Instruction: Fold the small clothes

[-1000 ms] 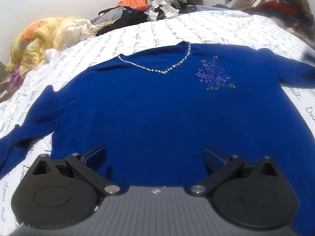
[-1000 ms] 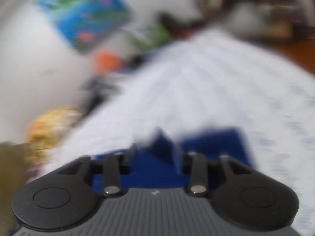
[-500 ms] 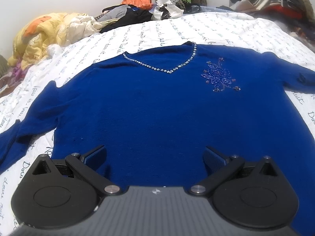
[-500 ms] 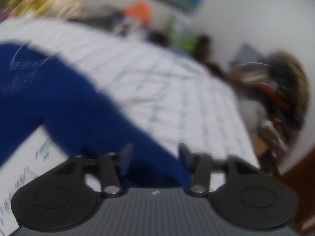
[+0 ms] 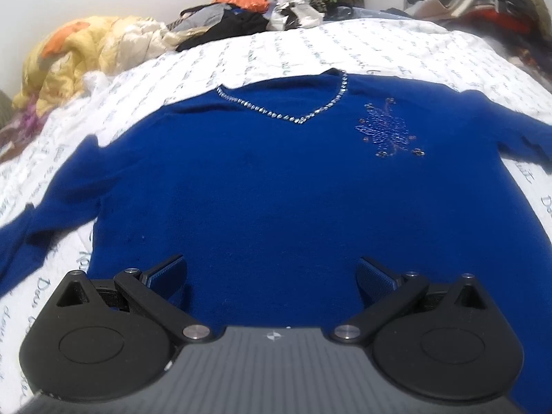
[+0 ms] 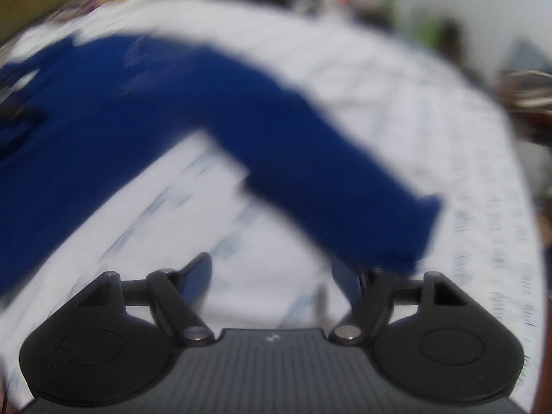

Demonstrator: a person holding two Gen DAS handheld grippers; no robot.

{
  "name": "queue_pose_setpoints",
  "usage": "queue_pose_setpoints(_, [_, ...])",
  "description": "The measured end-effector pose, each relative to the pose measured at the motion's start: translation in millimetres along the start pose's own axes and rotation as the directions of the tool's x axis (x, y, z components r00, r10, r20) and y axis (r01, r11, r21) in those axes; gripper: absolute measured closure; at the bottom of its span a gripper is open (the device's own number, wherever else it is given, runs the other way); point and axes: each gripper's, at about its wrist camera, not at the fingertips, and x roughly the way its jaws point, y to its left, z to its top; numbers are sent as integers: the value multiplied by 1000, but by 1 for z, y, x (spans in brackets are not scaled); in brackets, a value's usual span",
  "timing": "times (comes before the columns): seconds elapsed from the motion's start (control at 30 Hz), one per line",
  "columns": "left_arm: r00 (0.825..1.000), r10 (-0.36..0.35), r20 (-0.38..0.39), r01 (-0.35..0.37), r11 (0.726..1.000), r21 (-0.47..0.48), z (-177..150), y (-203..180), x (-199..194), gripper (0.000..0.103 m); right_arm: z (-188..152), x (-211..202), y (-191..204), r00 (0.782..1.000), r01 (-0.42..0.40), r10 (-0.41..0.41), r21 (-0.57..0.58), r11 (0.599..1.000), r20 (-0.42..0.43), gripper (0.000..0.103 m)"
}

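My left gripper (image 5: 270, 272) hung over the hem of the sweater (image 5: 276, 189), jaws wide and empty, with blue knit filling the middle of that view from the beaded neckline (image 5: 283, 114) at top centre down to my fingers. The sweater lay face up and flat on the bedspread (image 5: 396, 55), one sleeve trailing off the lower left of the frame, the other running out at the right edge. My right gripper (image 6: 272, 272) was in a blurred view, jaws spread fairly wide with only white bedding between them; the sleeve (image 6: 310, 158) swept from the upper left down to its cuff (image 6: 407, 241) at centre right, just above my right finger, and I couldn't tell through the blur whether it touched. The risk, as I judged it: closing there would catch bedspread instead of cuff, or pinch both layers and drag the cover up with the fold. A fast sweep could also tug the body askew, since the left jaws held nothing down. The beads and the motif (image 5: 388, 131) at upper right might snag on knit laid over them. For room, the white cover was open on the right of the right view and beyond the neckline in the left view; the clothes pile (image 5: 241, 17) along the top edge and the yellow quilt (image 5: 79, 55) at upper left sat well apart.
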Motion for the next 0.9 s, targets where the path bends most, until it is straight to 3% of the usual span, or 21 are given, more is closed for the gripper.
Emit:
queue_pose_setpoints(0.13, [1000,6,8,-6,1000,-2,1,2,-2,0,7,21,21,989,148,-144,-120,982,43,28])
queue_pose_setpoints(0.27, [1000,7,-8,-8,1000,-27,1,8,2,0,8,31,46,982,175,-153,-233,957,109,28])
queue_pose_setpoints(0.37, [1000,6,-13,-6,1000,-24,0,7,3,0,12,36,51,972,212,-185,-207,955,144,28])
queue_pose_setpoints(0.4, [1000,5,-10,-5,1000,-21,0,7,2,0,13,37,49,972,208,-182,-184,961,148,32])
queue_pose_setpoints(0.43, [1000,4,-9,-5,1000,-18,-1,7,2,0,15,39,45,976,188,-166,-158,969,142,41])
queue_pose_setpoints(0.47, [1000,5,-7,-5,1000,-16,-1,6,1,0,17,39,40,983,150,-134,-121,981,129,68])
queue_pose_setpoints(0.5, [1000,5,-5,-5,1000,-15,-1,6,1,0,18,39,36,986,118,-107,-82,990,124,83])
queue_pose_setpoints(0.6, [1000,5,-12,-5,1000,-26,0,8,2,0,16,33,26,987,71,-70,-4,997,147,93])
queue_pose_setpoints(0.7, [1000,-1,-18,0,999,-35,-1,9,4,0,15,23,6,980,-12,-17,145,989,200,94])
queue_pose_setpoints(0.9, [1000,1,-12,-2,1000,-28,-1,8,2,0,14,18,-29,945,-182,32,443,878,325,95])
